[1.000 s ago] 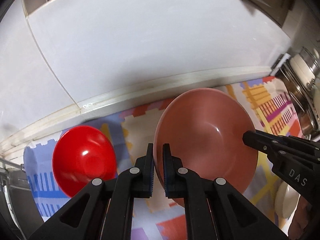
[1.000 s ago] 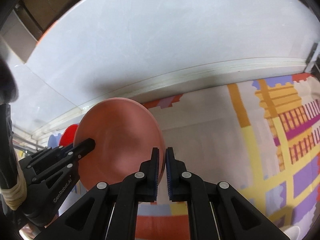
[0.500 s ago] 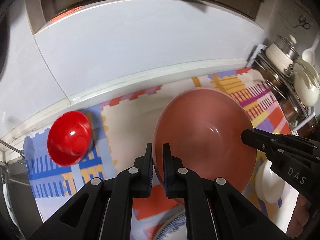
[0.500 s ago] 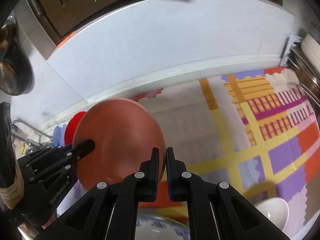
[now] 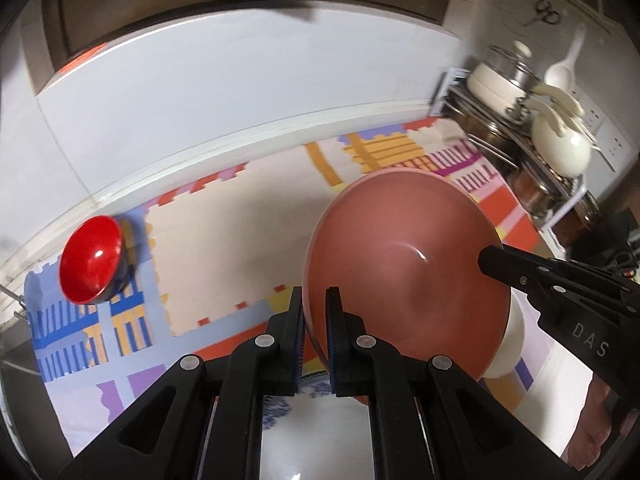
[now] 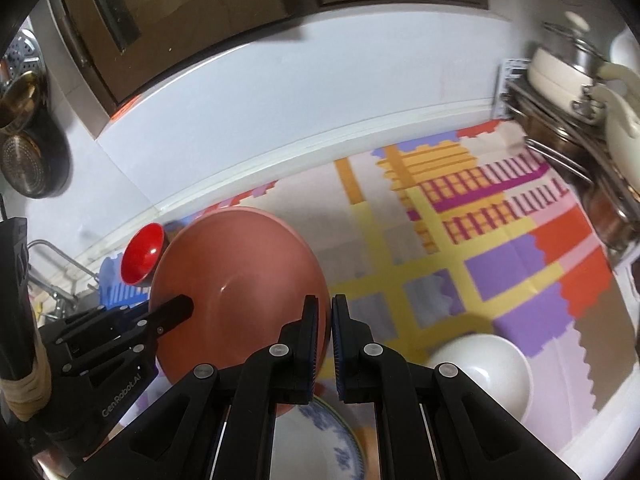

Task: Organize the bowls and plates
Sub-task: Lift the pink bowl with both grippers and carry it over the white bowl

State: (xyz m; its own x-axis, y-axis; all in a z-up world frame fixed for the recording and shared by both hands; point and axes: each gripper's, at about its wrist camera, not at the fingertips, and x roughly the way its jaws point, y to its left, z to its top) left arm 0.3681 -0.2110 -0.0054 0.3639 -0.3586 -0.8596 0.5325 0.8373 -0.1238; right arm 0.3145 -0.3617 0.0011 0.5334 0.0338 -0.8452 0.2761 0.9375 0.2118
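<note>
A large pink bowl [image 5: 400, 264] hangs tilted above the patterned mat [image 5: 224, 248], held at opposite rims. My left gripper [image 5: 314, 300] is shut on its near-left rim. My right gripper [image 6: 325, 312] is shut on the other rim, and the pink bowl [image 6: 240, 280] fills the left of the right wrist view. A red bowl [image 5: 92, 260] rests on the mat's far left, tilted against the wall edge. Below the held bowl, a white bowl [image 6: 480, 368] and a blue-patterned white plate [image 6: 320, 432] sit on the mat.
A wire rack [image 5: 532, 128] with pots, lids and white ladles stands at the right end of the counter. A white wall panel [image 6: 320, 100] runs behind the mat, with dark cabinets above. A metal strainer [image 6: 28, 160] hangs at far left near the sink rack.
Both grippers have carried the pink bowl up and back from the wall. The red bowl has shrunk into the distance, and the white bowl and patterned plate have come into view below.
</note>
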